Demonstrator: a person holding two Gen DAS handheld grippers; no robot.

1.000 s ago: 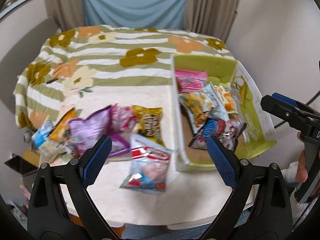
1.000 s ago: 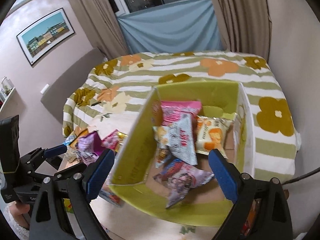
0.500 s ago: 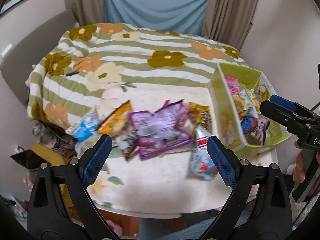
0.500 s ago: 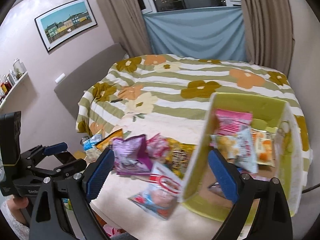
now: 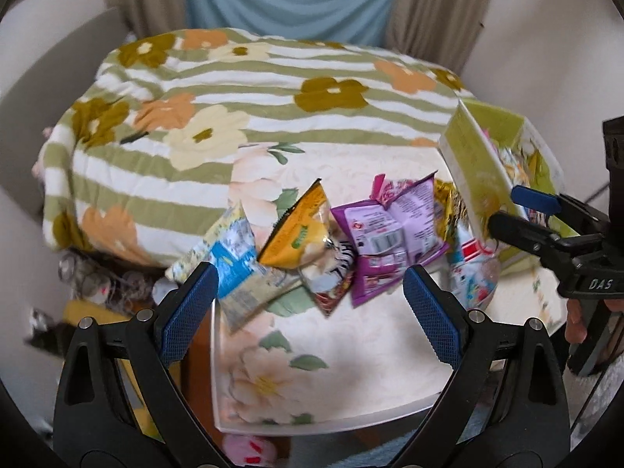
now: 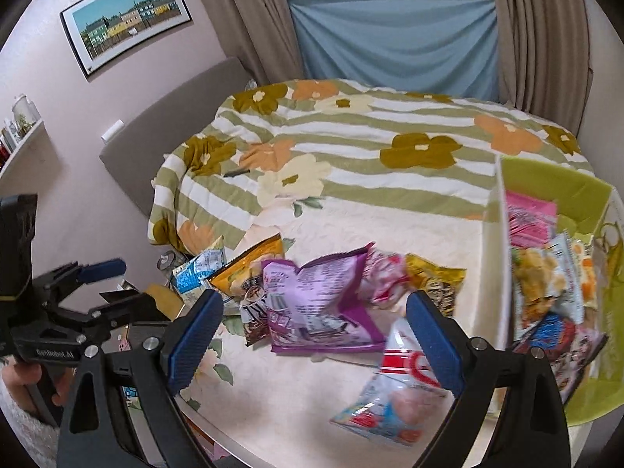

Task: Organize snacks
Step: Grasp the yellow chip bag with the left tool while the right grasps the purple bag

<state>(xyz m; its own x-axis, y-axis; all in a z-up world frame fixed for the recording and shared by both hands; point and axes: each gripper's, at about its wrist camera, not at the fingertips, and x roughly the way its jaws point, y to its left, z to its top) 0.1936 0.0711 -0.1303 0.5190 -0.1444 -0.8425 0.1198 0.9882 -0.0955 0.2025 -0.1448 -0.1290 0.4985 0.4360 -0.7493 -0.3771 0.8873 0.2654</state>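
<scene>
Through the left wrist camera, the left gripper (image 5: 308, 300) hangs above the near edge of the table (image 5: 351, 355) with its blue-padded jaws spread wide and nothing between them. Just ahead of its fingertips lies a loose heap of snack bags: a blue and white packet (image 5: 230, 257) ahead of the left finger, an orange-yellow bag (image 5: 300, 234) tilted up straight in front, and a purple bag (image 5: 394, 230) ahead of the right finger, overlapping the others. Farther right of the heap a light-blue bag with a red band (image 5: 474, 273) lies flat, and beyond it, at the far right, stands the green box (image 5: 475, 167), a side wall facing the gripper. The right gripper (image 5: 518, 214) reaches in from the right edge in front of that box, its jaws apart and empty. Beyond the table spreads a flowered striped blanket (image 5: 241, 89). Through the right wrist camera, the right gripper (image 6: 312, 323) hovers over the table (image 6: 296, 401), released, jaws wide and holding nothing. The purple bag (image 6: 316, 308) lies directly between and just beyond its fingertips, with the orange-yellow bag (image 6: 249, 261) and the blue and white packet (image 6: 201, 269) off to the left of it and a gold bag (image 6: 436, 277) to the right. The light-blue bag with a red band (image 6: 390, 394) sits below the right finger, partly hidden by it. To the far right the green box (image 6: 565, 191) already holds several bags, a pink bag (image 6: 528, 214) at its far end. The left gripper (image 6: 101, 284) shows at the left edge, jaws parted.
</scene>
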